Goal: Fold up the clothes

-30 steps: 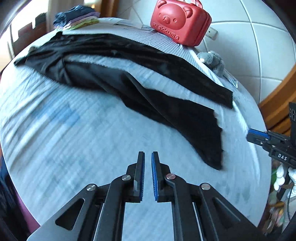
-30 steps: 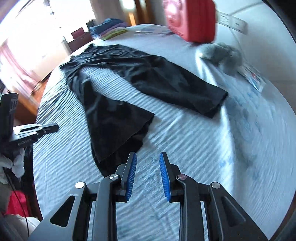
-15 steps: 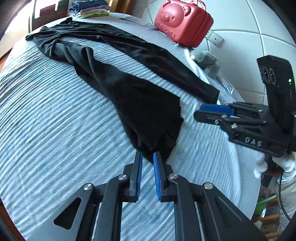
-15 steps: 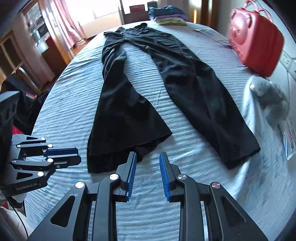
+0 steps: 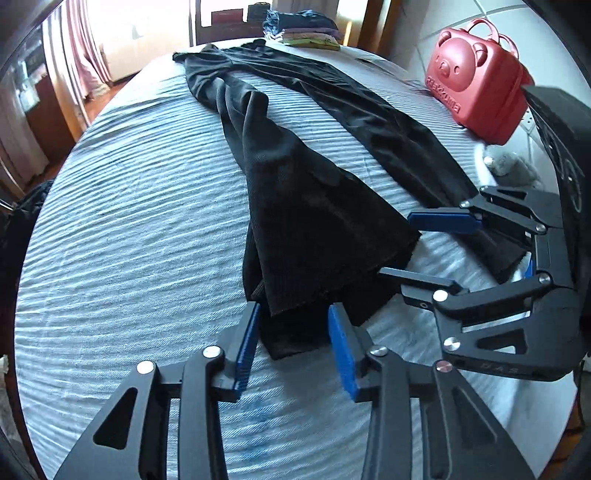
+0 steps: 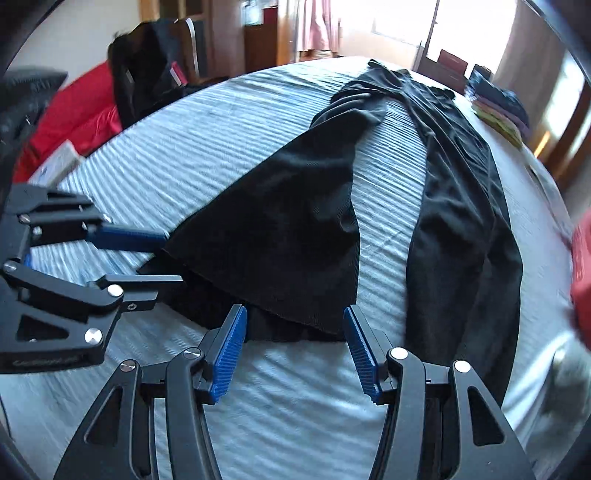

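Your left claw (image 5: 293, 341) stood released, its blue pads either side of the near hem of the black trousers (image 5: 295, 192), low over the striped bed (image 5: 129, 229). Your right claw (image 6: 293, 349) was spread wide too, bracketing the other corner of that same hem and holding nothing. The trousers lay lengthwise on the bed, legs parted, waistband at the far end. To the right of the trousers sat a red bear-faced case (image 5: 476, 77) with a grey plush toy (image 5: 513, 168) nearer you. Beyond the waistband lay a stack of folded clothes (image 5: 306, 31).
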Motion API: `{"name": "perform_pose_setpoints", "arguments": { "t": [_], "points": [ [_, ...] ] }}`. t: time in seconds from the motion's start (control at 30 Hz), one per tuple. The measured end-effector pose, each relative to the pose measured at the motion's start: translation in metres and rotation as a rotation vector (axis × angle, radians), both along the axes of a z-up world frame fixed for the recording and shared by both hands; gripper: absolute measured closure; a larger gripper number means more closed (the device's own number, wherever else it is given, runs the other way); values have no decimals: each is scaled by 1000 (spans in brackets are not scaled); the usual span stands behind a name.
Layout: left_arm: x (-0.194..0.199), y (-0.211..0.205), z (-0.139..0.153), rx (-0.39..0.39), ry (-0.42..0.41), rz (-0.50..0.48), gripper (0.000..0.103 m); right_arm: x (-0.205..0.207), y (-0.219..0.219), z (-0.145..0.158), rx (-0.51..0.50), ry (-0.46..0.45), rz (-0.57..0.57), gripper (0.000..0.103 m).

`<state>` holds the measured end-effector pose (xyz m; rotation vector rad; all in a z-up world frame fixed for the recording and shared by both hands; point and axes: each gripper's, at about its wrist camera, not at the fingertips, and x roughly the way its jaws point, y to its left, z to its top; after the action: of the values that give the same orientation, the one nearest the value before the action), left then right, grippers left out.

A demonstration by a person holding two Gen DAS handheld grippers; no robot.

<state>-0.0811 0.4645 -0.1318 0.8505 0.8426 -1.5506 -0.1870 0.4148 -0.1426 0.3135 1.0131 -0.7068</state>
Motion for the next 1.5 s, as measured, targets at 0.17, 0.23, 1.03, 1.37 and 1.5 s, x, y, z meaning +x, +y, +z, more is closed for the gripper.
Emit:
{"name": "perform_pose_setpoints", "arguments": {
  "t": [0.17, 0.23, 1.03, 1.37, 1.5],
  "points": [
    [9, 0, 1, -30, -11, 74, 101, 5, -16, 0, 18, -51, 0, 88],
    [19, -2, 3, -16, 18, 89, 101, 3, -23, 4, 50, -88, -44, 101],
    [42, 99, 55, -67, -212, -227, 100, -7, 97, 0, 464, -560, -486, 100],
    [96, 101, 62, -18, 20, -46, 68, 16, 102, 30, 277, -327, -335, 92],
    [117, 104, 50, 5, 48, 0, 67, 52, 103, 39, 212, -271, -200, 73]
  ]
}}
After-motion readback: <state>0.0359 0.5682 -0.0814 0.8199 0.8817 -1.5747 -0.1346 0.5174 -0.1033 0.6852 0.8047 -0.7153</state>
